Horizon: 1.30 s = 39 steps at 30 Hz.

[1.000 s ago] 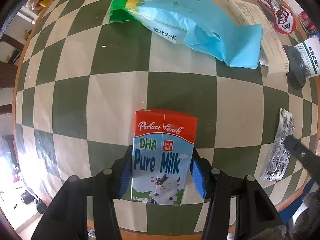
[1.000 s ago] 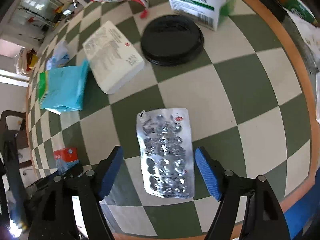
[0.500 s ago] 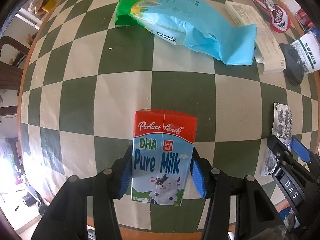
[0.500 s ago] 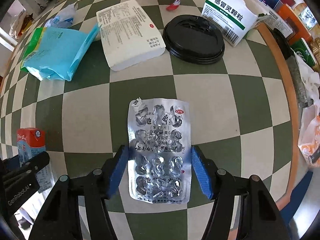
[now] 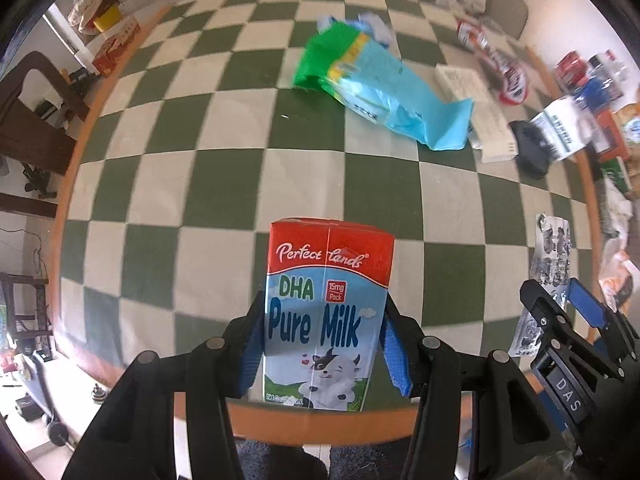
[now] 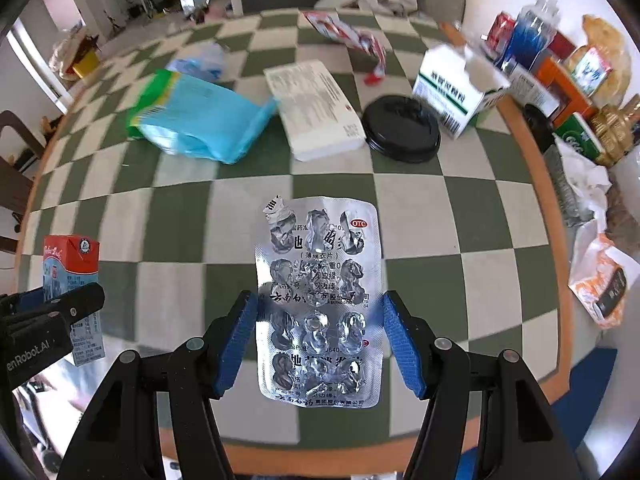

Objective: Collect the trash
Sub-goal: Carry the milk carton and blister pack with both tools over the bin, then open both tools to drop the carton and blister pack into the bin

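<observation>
Now both milk carton (image 5: pixel 326 316) and blister pack (image 6: pixel 318 304) off the table (image 5: pixel 208 184)

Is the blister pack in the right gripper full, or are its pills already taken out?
Apparently empty: the blister pack, clamped in the right gripper, shows torn, crumpled foil over every visible pocket.

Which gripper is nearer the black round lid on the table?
Right. The right gripper, shut on the blister pack, hangs in front of the black lid. The left gripper, holding the milk carton, is farther off to the side.
</observation>
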{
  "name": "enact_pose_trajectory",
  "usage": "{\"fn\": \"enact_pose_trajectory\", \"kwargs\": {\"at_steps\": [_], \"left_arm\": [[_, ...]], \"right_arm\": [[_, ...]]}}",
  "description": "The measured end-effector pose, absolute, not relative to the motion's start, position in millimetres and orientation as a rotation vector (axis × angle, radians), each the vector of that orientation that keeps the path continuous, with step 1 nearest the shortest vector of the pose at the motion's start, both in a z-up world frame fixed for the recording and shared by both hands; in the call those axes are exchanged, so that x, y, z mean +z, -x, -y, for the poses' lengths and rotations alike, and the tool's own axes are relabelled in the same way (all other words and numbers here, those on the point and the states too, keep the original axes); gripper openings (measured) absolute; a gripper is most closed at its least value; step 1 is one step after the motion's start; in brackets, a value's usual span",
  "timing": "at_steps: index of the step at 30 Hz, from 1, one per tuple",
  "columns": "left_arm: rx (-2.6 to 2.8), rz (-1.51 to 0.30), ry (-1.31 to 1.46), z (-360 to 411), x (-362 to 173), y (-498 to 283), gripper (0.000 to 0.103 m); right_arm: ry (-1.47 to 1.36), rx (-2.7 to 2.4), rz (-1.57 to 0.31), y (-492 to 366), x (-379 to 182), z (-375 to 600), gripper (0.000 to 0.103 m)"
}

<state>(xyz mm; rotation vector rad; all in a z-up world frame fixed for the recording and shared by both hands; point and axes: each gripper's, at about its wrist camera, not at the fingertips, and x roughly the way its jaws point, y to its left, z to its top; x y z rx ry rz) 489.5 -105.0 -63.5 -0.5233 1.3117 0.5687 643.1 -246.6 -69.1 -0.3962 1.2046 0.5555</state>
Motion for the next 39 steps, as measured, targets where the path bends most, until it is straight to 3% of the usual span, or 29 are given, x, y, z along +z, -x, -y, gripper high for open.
{"fn": "enact_pose_trajectory", "kwargs": {"at_steps": [10,16,23,31,35,36,38,39], "left_arm": [[0.456,-1.206,0.541,112,-20,-372,0.048],[0.358,-1.329,0.668,121,-76,-307,0.048],[0.289,-1.507,0.807,114,-201,-283,0.049],[0.300,-1.647,0.821,99,-381,-293,0.049],[0.296,-1.662,0.860,89,-443,-297,0.051],[0.302,-1.662,0.862,86,-452,-299,0.055],[0.322,-1.659,0.843,86,-471,-296,0.080],[0.333,-1.653,0.830,83,-474,-295,0.086]], "right_arm": [[0.278,0.558,-1.120,-508,7,267,0.066],[0.196,0.558,-1.232,-421,-13,300,0.066],[0.110,0.548,-1.488,-364,-121,329,0.066],[0.006,0.538,-1.650,-357,-304,338,0.066],[0.002,0.572,-1.694,-358,-395,323,0.066],[0.009,0.573,-1.703,-357,-415,319,0.067],[0.011,0.598,-1.745,-357,-453,311,0.068],[0.022,0.603,-1.763,-356,-469,307,0.073]]}}
